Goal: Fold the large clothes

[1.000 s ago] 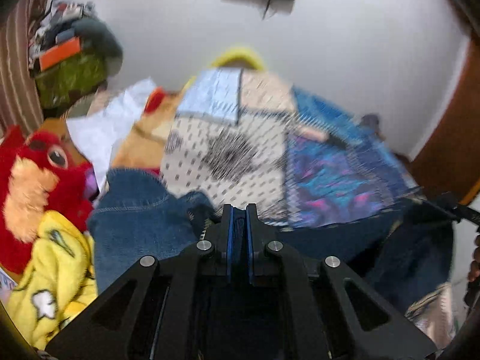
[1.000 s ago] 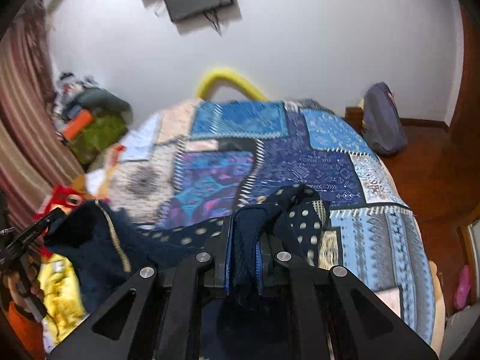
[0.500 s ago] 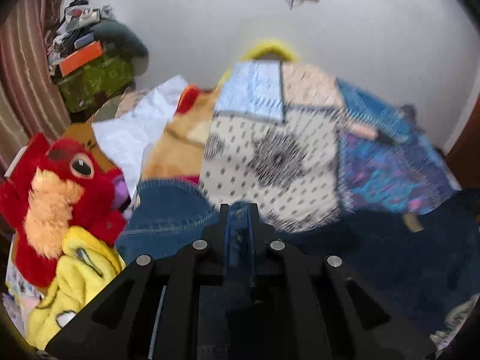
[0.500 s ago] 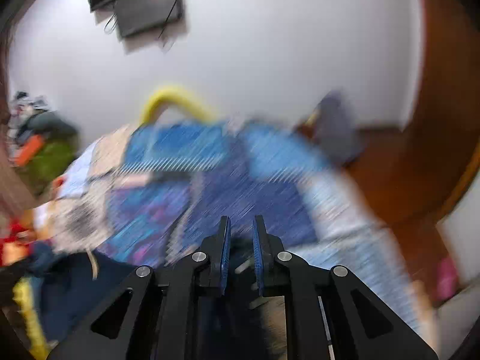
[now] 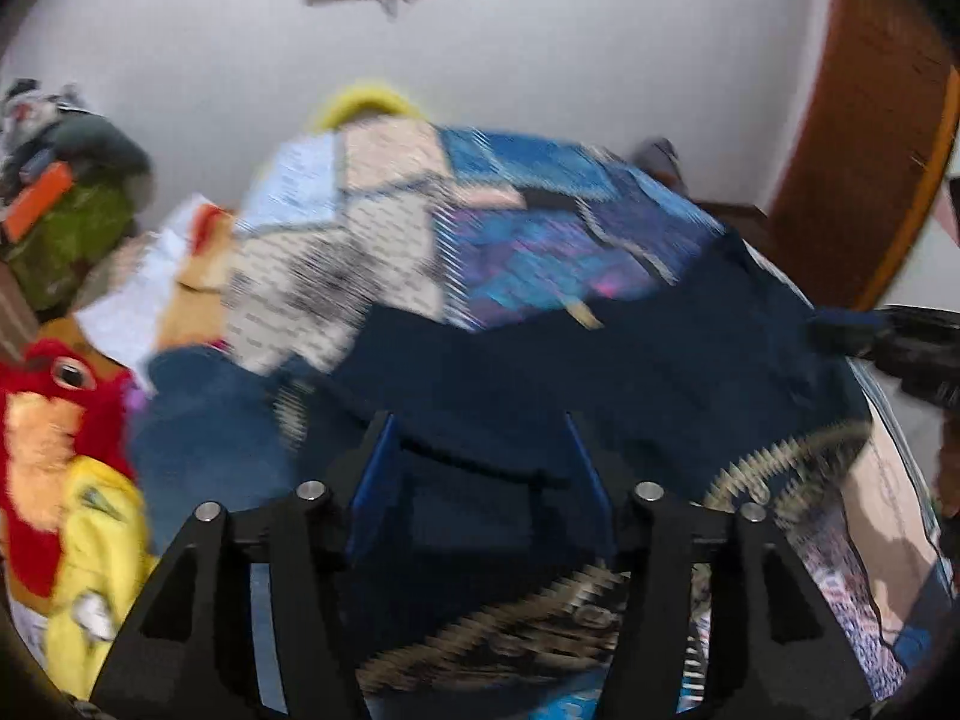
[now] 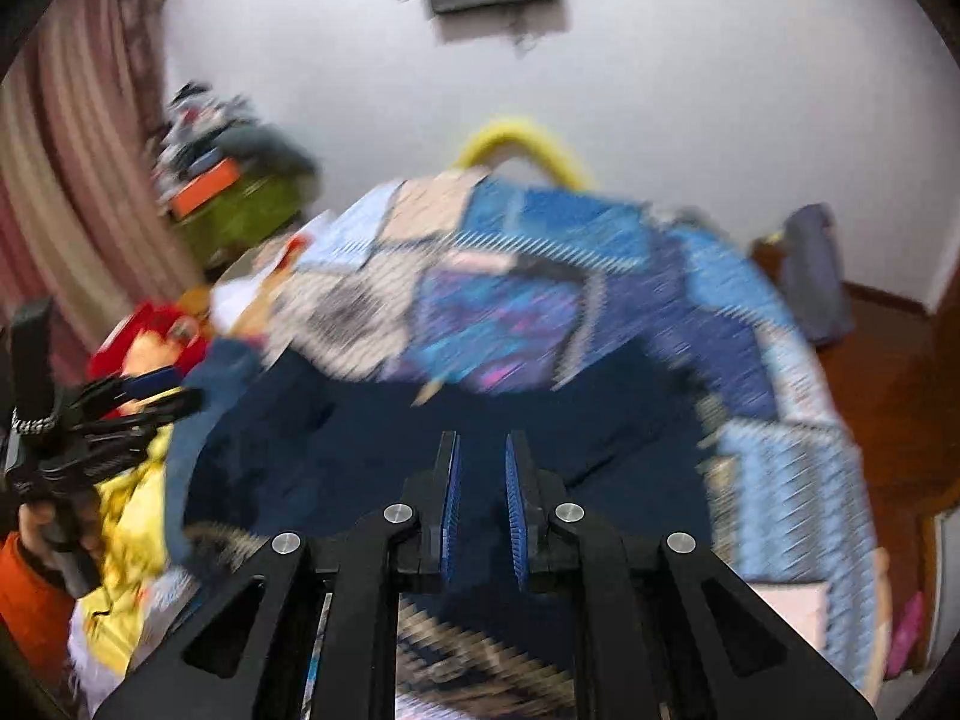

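Tilted steeply down over navy garment (image 5: 600,372) on quilt (image 5: 540,252): left gripper (image 5: 480,468) just sprung wide, cloth loose between; right gripper (image 6: 480,480) nearly closed, hold unclear.

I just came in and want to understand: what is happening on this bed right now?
A person holding a gripper in each hand is folding a dark blue garment spread on the patchwork quilt. The left gripper has just been opening its jaws and stands open over the cloth, gripping nothing. The right gripper is nearly closed, seemingly on an edge of the garment. Both views are blurred.
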The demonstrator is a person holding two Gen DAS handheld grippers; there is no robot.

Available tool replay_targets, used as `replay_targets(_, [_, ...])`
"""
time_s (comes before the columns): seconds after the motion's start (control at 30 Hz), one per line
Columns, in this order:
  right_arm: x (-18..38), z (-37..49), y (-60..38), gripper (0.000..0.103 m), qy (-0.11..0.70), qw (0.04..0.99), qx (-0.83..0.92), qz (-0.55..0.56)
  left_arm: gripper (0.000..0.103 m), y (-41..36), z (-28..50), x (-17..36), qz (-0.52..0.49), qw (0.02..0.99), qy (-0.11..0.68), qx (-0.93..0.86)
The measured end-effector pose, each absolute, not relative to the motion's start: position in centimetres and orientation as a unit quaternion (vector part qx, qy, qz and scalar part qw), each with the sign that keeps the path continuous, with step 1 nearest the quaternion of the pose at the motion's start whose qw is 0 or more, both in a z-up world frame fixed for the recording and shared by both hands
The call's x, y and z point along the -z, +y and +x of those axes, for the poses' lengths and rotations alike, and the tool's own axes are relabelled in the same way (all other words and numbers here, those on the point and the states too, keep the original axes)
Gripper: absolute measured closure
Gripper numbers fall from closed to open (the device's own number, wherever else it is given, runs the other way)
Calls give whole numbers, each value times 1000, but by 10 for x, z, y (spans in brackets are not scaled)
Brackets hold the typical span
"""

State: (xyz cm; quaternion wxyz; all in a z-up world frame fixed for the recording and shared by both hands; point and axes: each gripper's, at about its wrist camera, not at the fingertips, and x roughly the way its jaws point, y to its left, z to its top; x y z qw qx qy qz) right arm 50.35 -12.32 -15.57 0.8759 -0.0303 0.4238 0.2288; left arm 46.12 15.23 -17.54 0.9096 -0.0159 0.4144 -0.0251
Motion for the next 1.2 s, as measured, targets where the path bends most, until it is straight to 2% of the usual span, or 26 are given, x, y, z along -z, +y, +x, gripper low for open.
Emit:
replay_targets(0.13, [197, 486, -89, 93, 454, 851, -252, -82, 45, 127, 468, 211, -1, 893, 447, 41])
replay_targets(0.3, [231, 479, -86, 93, 457, 845, -242, -134, 44, 134, 473, 245, 5, 887, 462, -11])
replay_targets(0.37, [232, 478, -99, 93, 455, 850, -230, -135, 37, 142, 469, 249, 23, 890, 454, -29])
replay_targets(0.47, [238, 478, -121, 93, 446, 861, -165, -181, 37, 158, 457, 252, 13, 892, 451, -29])
replay_targets(0.63, [238, 476, -166, 93, 458, 859, -189, -134, 37, 161, 439, 249, 59, 893, 443, -51])
replay_targets(0.73, [239, 467, -177, 93, 448, 867, -128, -175, 37, 166, 430, 254, 87, 886, 445, -93])
replay_targets(0.83, [242, 463, -200, 93, 461, 865, -111, -164, 34, 181, 409, 257, 48, 887, 449, -102])
replay_targets(1.03, [242, 451, -234, 93, 477, 861, -85, -153, 33, 215, 374, 256, -20, 880, 454, -137])
replay_targets(1.07, [241, 448, -235, 80, 476, 860, -65, -170, 33, 219, 369, 255, -23, 879, 454, -145])
replay_targets(1.1, [242, 446, -239, 61, 473, 861, -50, -178, 33, 223, 364, 253, -26, 877, 455, -150])
replay_targets(1.13, [242, 443, -246, 16, 464, 865, -17, -190, 33, 227, 355, 250, -31, 876, 455, -156])
replay_targets(1.17, [242, 440, -254, 1, 456, 869, 1, -192, 32, 232, 346, 245, -39, 877, 452, -160])
replay_targets(1.2, [240, 438, -264, 1, 461, 870, -3, -176, 32, 234, 341, 242, -46, 877, 450, -162])
